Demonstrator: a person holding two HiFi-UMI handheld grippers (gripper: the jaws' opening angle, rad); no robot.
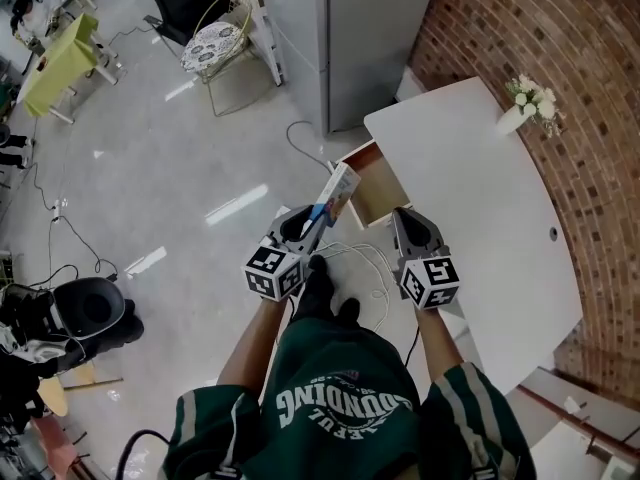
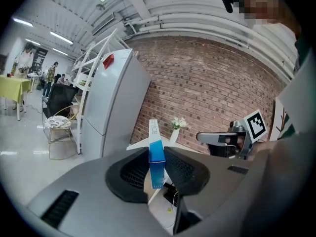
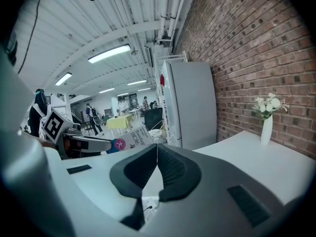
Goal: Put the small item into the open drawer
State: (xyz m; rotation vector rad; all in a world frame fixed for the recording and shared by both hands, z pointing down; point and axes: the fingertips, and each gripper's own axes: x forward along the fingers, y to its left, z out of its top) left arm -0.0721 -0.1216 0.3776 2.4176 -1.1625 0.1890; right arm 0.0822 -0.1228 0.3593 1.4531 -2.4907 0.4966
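**Carrying the carton to the open drawer**

The small carton (image 1: 337, 193) is clamped edge-on between the jaws of the left gripper (image 2: 157, 154), with its upper end standing clear above the pads. It is held beside the outer edge of the open drawer (image 1: 378, 190) and is not yet inside. It is best brought over the hollow, lowered until its lower end is within the walls, and only then released, so that the long box is not tipped out. The right gripper (image 3: 157, 154) is empty, its jaws together. The carton is flat, oblong, smooth printed card, blue and white. The drawer is shallow pale wood under a smooth white table (image 1: 480, 218).
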